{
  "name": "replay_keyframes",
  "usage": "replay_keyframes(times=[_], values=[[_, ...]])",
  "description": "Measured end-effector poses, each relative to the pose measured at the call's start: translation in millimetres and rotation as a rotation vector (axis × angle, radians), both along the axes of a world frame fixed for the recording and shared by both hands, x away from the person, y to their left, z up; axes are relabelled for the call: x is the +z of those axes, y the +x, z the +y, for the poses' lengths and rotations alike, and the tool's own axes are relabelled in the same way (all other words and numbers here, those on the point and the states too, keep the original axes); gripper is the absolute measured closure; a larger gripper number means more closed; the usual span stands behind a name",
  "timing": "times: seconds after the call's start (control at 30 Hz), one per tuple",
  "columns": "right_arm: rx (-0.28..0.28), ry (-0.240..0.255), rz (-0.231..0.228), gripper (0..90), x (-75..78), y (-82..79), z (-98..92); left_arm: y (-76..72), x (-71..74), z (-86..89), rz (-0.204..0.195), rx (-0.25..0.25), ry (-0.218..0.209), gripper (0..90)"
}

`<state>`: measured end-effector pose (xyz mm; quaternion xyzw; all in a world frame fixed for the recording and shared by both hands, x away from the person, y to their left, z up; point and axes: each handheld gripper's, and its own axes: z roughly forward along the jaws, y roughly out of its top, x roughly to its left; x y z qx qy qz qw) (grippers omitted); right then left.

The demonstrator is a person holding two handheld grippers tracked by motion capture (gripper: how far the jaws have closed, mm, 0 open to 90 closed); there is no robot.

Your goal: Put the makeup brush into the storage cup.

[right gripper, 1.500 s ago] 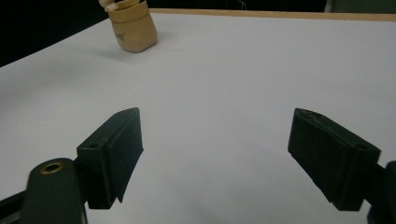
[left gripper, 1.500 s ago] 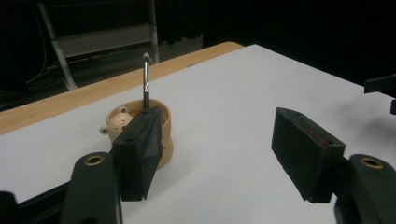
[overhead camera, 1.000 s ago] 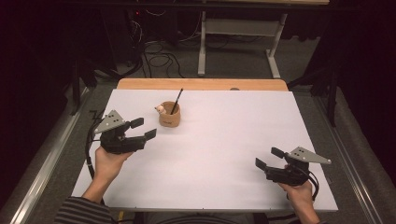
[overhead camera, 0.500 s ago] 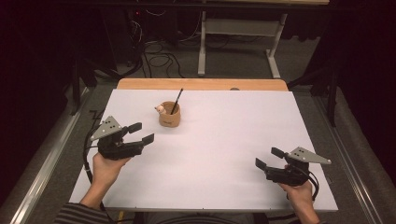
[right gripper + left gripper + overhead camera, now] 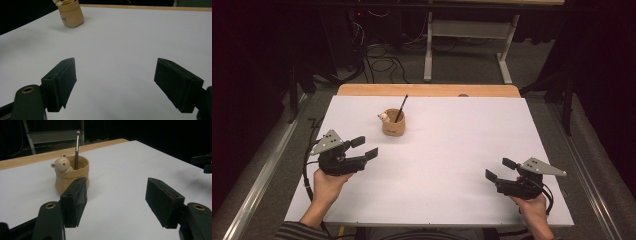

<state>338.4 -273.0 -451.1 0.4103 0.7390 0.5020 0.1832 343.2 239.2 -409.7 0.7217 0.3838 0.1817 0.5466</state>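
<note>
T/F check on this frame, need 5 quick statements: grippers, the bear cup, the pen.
1. Both grippers are open and hold nothing. True: the left gripper and right gripper both have their jaws spread apart over the white table.
2. The pen lies flat on the table. False: the pen stands in the bear cup.
3. The cup is nearer the left gripper than the right. True.
4. The left gripper is clamped on the cup. False: it is apart from it, jaws open.
5. A small bear figure sits on the cup's rim. True: the bear leans over it.
</note>
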Motion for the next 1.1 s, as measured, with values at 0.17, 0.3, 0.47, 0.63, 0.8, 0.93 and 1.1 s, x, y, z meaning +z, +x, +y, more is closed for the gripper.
replay_keyframes(times=[0.17, 0.3, 0.47, 0.63, 0.8, 0.93, 1.1], values=[[0.0, 0.0, 0.001, 19.4, 0.0, -0.1, 0.1, -0.3, -3.4, -2.7, 0.005, -0.003, 0.015, 32.8], [0.001, -0.001, 0.001, 19.4, 0.0, 0.0, 0.1, -0.1, -7.0, -3.4, 0.013, -0.004, 0.019, 32.4], [0.002, -0.001, 0.001, 19.4, -0.1, 0.0, -0.1, 0.0, -10.7, -3.5, 0.015, -0.001, 0.018, 32.3], [0.003, 0.0, -0.001, 19.4, 0.1, -0.2, 0.1, -1.0, -12.5, -3.6, 0.007, 0.014, 0.017, 31.0], [0.002, -0.001, -0.002, 19.4, 0.2, -0.4, 0.1, -0.5, -15.8, -4.4, 0.012, 0.015, 0.016, 30.8], [0.002, -0.001, -0.002, 19.4, 0.2, -0.6, 0.3, 0.3, -18.8, -6.2, 0.015, 0.021, 0.024, 30.7], [0.002, -0.002, -0.003, 19.4, 0.1, -0.4, 0.4, 1.1, -21.6, -6.9, 0.019, 0.02, 0.022, 30.8]])
